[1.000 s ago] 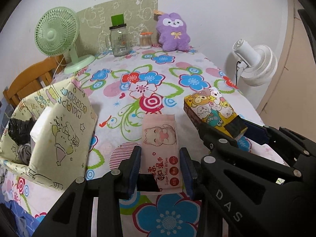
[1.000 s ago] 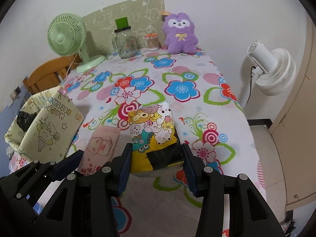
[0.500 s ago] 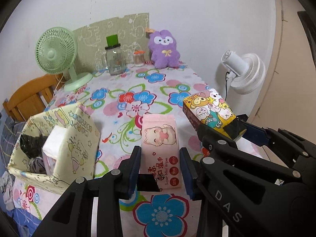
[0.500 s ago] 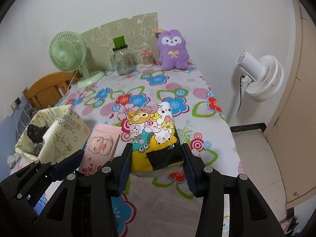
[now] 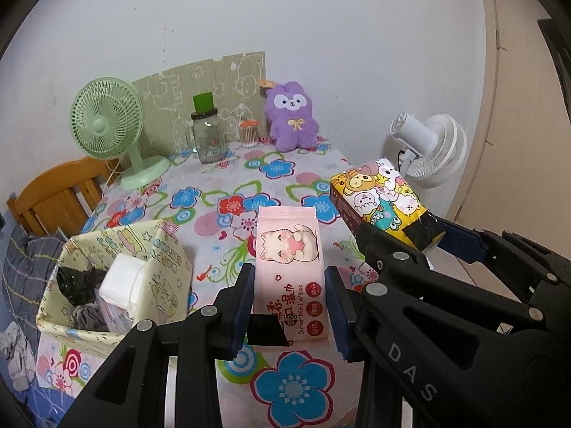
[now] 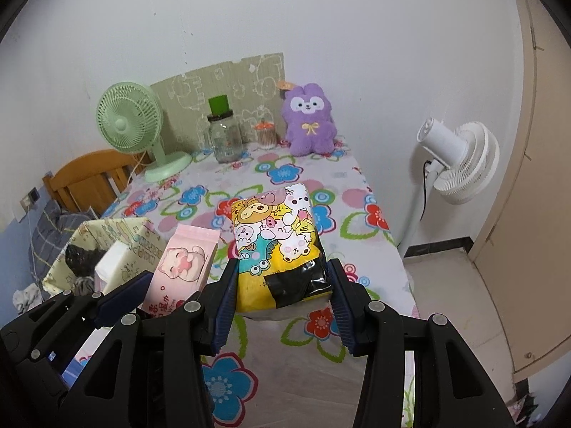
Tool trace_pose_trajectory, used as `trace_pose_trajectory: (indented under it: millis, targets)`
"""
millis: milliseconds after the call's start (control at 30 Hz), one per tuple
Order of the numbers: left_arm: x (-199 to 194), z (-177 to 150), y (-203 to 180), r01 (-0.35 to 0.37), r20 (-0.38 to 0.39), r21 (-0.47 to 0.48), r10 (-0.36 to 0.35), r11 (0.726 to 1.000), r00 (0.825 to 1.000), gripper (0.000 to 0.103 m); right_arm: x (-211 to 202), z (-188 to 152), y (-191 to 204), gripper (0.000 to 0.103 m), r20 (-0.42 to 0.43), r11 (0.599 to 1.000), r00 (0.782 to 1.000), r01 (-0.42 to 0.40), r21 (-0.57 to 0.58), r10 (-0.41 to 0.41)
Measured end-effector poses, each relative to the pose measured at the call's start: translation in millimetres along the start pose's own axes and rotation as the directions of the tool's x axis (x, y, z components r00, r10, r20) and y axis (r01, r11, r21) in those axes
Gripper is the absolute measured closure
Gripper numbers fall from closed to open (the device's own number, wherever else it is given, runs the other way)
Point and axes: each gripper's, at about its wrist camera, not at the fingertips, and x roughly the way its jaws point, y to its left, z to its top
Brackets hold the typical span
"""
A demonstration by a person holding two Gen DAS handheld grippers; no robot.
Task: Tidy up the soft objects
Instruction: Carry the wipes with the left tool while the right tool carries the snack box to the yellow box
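Note:
My left gripper (image 5: 289,305) is shut on a pink pack of wet wipes (image 5: 289,264) with a cat on it, held above the flowered tablecloth (image 5: 228,192). My right gripper (image 6: 282,301) is shut on a yellow cartoon-print tissue pack (image 6: 276,235), also lifted off the table. In the left wrist view the tissue pack (image 5: 380,199) hangs at the right; in the right wrist view the wipes (image 6: 182,267) hang at the left. A pale yellow patterned box (image 5: 164,267) at the left holds a white tissue pack (image 5: 119,281) and dark cloth. A purple plush rabbit (image 5: 292,121) sits at the far edge.
A green desk fan (image 5: 107,125), a glass jar with a green lid (image 5: 207,135) and a small cotton-swab jar (image 5: 248,132) stand at the back by a cardboard panel. A white floor fan (image 6: 460,160) is right of the table. A wooden chair (image 5: 53,196) is left.
Both grippers have risen with their packs, so the table looks farther away. The yellow box's inside now shows. Neither grip has changed.

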Motion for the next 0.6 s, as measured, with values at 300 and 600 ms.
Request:
trace_pose_trajectory:
  millis: [300,600]
  targets:
    - [-11.5,6.7,11.2,0.006,0.018,0.000,-0.006,1.000,1.000,0.063,-12.8,8.2,12.7,0.052,0.026,1.000,1.000,0.001,-0.002,-0.001]
    - [-18.1,9.0,34.9,0.000,0.033,0.002,0.000,1.000,0.999,0.063,-12.1,15.3,37.3,0.052,0.034,1.000,0.999,-0.006,-0.003,0.006]
